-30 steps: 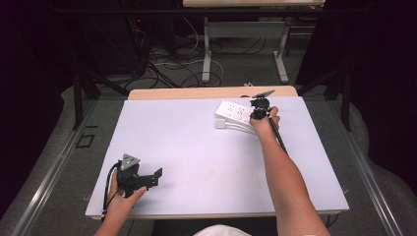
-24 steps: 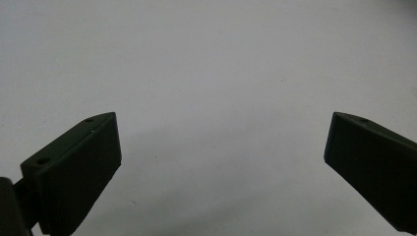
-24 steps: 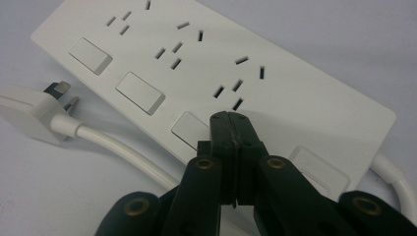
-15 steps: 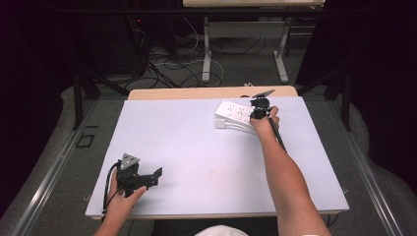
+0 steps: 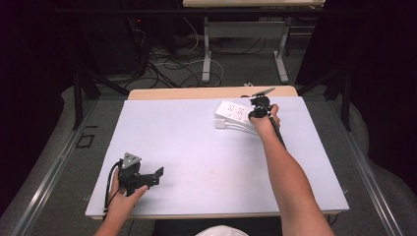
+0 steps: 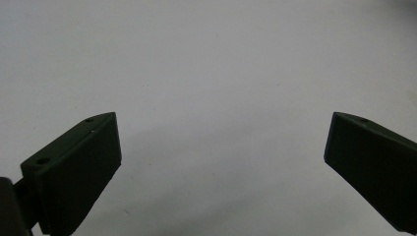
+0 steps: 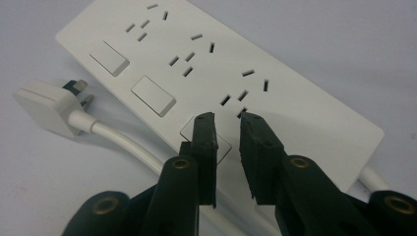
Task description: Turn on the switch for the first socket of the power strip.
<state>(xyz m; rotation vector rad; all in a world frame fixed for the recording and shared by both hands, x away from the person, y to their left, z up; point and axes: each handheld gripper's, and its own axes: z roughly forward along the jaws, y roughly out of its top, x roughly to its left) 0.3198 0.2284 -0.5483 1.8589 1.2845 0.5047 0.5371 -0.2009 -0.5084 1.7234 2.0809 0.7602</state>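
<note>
Right gripper reaching far across the table, forearm outstretched, black jaws just opened to a narrow gap with nothing between them, tips over the nearest rocker switch of the white plastic three-switch power strip. White plug lying beside the strip. Left gripper near the front edge, jaws wide apart, empty. Pale matte tabletop beneath; dark room with floor cables beyond.

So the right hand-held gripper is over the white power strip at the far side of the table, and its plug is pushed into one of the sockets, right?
Not quite. The plug lies loose on the table beside the power strip, as the right gripper view shows. The right hand-held gripper is over the strip, jaws just opening with nothing between them.
</note>
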